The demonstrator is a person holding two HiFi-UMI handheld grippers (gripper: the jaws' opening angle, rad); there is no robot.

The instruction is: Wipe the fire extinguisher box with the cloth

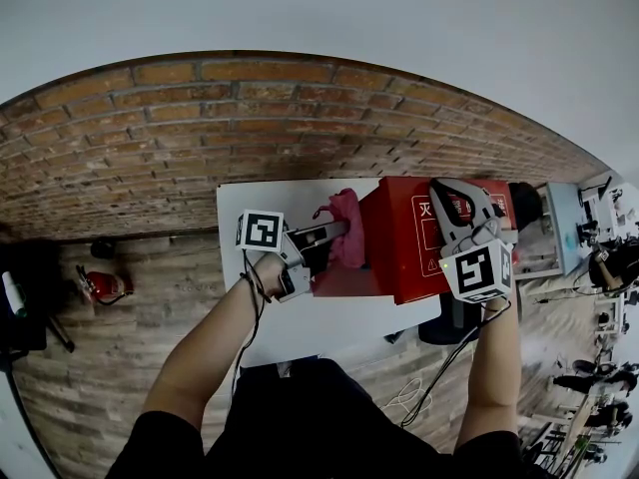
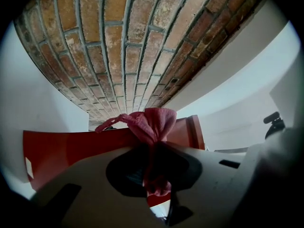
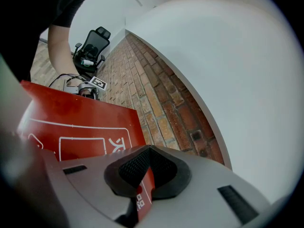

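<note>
White table (image 1: 329,329) under red box (image 1: 409,238), brickwork (image 1: 200,138) beyond

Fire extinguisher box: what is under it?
A white table shows under the box, sticking out at its near and left sides. The part right beneath is covered by the box, so whether anything lies there cannot be seen.

We find the fire extinguisher box (image 1: 404,242) on the tabletop (image 1: 300,332), toward its right. The cloth (image 1: 344,230) lies against the box's left side, pinched in the left tongs (image 1: 337,234). The right tongs (image 1: 451,200) clamp the box's panel edge. A brick wall (image 1: 300,118) stands behind.
</note>
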